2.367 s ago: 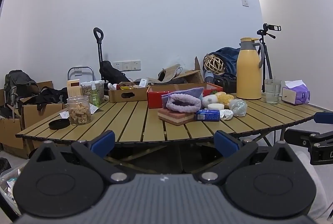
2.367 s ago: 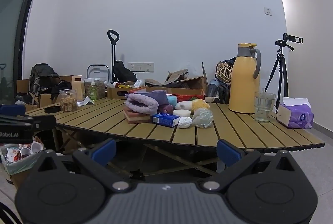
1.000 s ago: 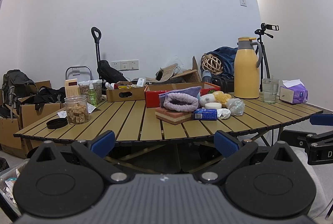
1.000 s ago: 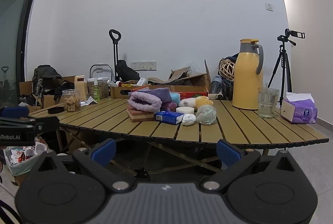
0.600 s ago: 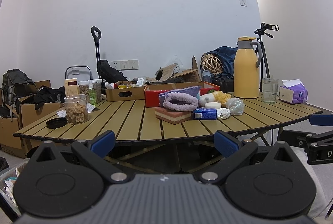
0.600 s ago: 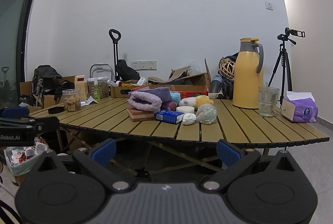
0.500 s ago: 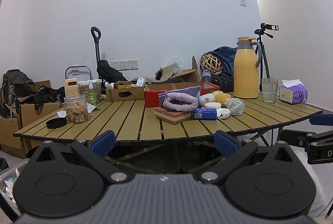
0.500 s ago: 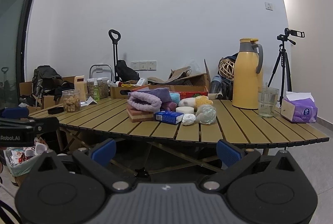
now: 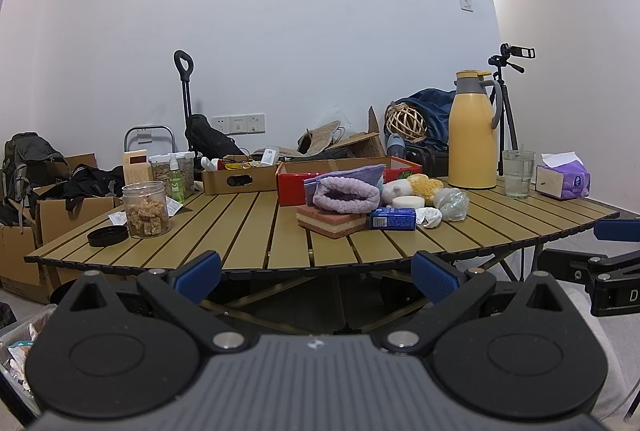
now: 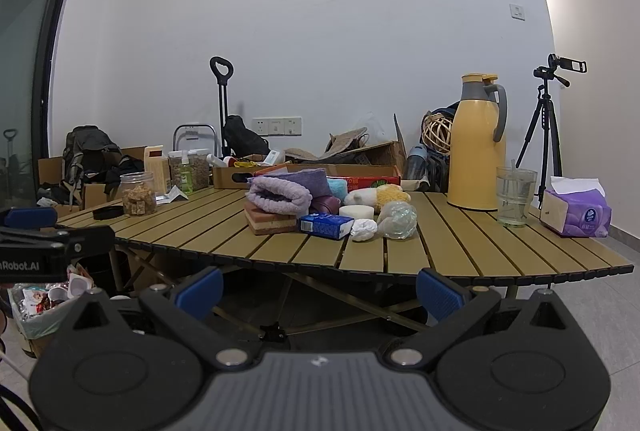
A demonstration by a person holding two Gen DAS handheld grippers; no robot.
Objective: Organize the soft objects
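A slatted tan wooden folding table [image 9: 248, 227] stands against a plain white wall [image 9: 280, 11] in a cluttered room, with both grippers held low in front of its near edge. The left gripper [image 9: 316, 273] and the right gripper [image 10: 320, 289] each hang with blue-padded jaws spread wide and nothing between them. Near the table's middle sits a heap of soft things: a fluffy lilac rolled towel [image 9: 344, 193] rests on a pink-and-cream layered sponge [image 9: 332, 225], beside a small blue tissue packet [image 9: 392, 219], a crumpled white tissue ball [image 10: 363, 229], a yellow-and-white plush toy [image 9: 416, 187] and a clear crinkled plastic bag [image 10: 396, 219]. Behind the heap lies a red cardboard box [image 9: 292, 183]. A tall yellow thermos jug [image 9: 472, 135], a clear drinking glass [image 9: 518, 173] and a purple tissue box [image 10: 576, 213] stand toward the right, a clear jar of brown cubes [image 9: 146, 203] toward the left. A black camera tripod [image 10: 546, 119] rises by the far right corner.
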